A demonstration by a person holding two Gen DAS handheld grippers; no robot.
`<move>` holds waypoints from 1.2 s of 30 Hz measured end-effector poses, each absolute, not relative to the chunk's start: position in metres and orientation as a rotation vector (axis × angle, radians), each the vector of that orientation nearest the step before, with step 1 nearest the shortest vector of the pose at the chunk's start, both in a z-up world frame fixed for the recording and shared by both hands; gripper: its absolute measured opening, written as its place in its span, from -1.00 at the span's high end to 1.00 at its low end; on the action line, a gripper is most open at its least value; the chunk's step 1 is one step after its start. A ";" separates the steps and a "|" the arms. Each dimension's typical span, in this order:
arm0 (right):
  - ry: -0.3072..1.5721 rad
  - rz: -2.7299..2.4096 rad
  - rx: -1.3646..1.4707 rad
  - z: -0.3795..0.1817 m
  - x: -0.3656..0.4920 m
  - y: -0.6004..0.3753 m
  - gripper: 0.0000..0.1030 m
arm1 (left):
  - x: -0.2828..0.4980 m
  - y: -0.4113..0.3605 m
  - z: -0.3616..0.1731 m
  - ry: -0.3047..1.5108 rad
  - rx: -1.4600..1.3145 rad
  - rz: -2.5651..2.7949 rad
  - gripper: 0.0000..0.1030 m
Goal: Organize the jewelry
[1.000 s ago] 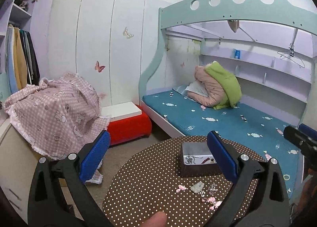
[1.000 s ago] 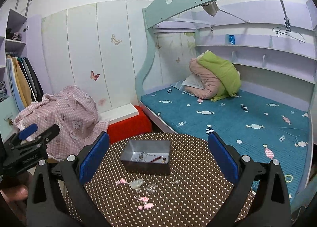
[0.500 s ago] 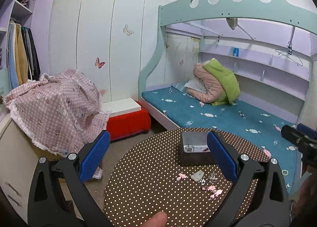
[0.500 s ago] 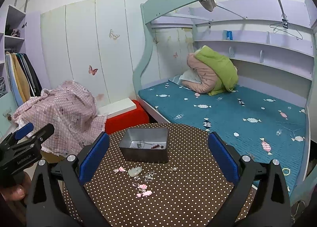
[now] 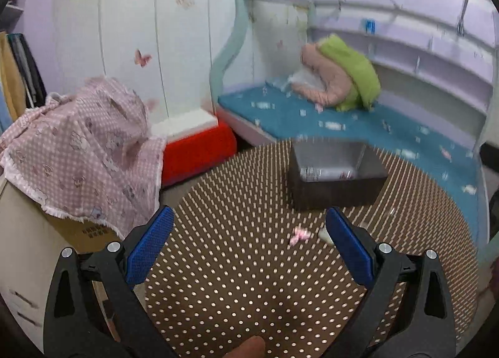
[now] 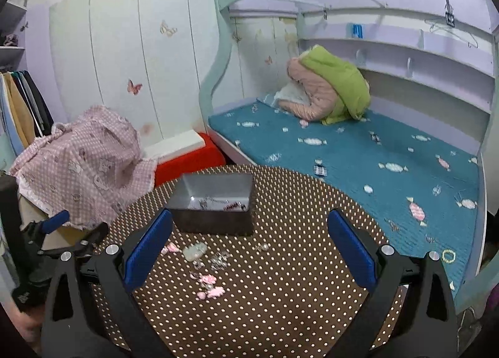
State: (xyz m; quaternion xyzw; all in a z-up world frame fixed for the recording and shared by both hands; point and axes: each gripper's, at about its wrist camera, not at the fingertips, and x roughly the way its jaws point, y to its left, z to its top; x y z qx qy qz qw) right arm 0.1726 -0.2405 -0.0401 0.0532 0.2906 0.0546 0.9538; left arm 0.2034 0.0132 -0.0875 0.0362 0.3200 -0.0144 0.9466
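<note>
One round dotted table (image 6: 296, 280). One grey box (image 6: 215, 202) on table. Near box front: about four pink charms (image 6: 207, 280), one pale stone (image 6: 195, 249), few silver pieces (image 6: 220, 259), exact number unclear. Two grippers over table: left gripper (image 5: 248, 252), right gripper (image 6: 249, 248).
</note>
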 end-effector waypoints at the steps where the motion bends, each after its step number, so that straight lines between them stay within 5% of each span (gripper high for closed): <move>1: 0.610 0.109 0.108 -0.046 0.177 -0.242 -0.86 | 0.209 0.011 -0.096 0.677 0.080 -0.033 -0.90; 18: 0.813 0.093 0.118 -0.110 0.221 -0.251 -0.86 | 0.289 -0.010 -0.181 0.924 0.148 -0.115 -0.88; 29: 0.916 0.112 0.092 -0.148 0.252 -0.248 -0.85 | 0.296 -0.012 -0.184 0.953 0.078 -0.243 0.74; 33: 0.944 0.127 0.066 -0.162 0.266 -0.244 -0.63 | 0.292 -0.007 -0.182 0.950 0.043 -0.260 0.74; 36: 0.962 0.136 0.054 -0.171 0.275 -0.243 -0.19 | 0.288 -0.006 -0.178 0.937 0.031 -0.261 0.74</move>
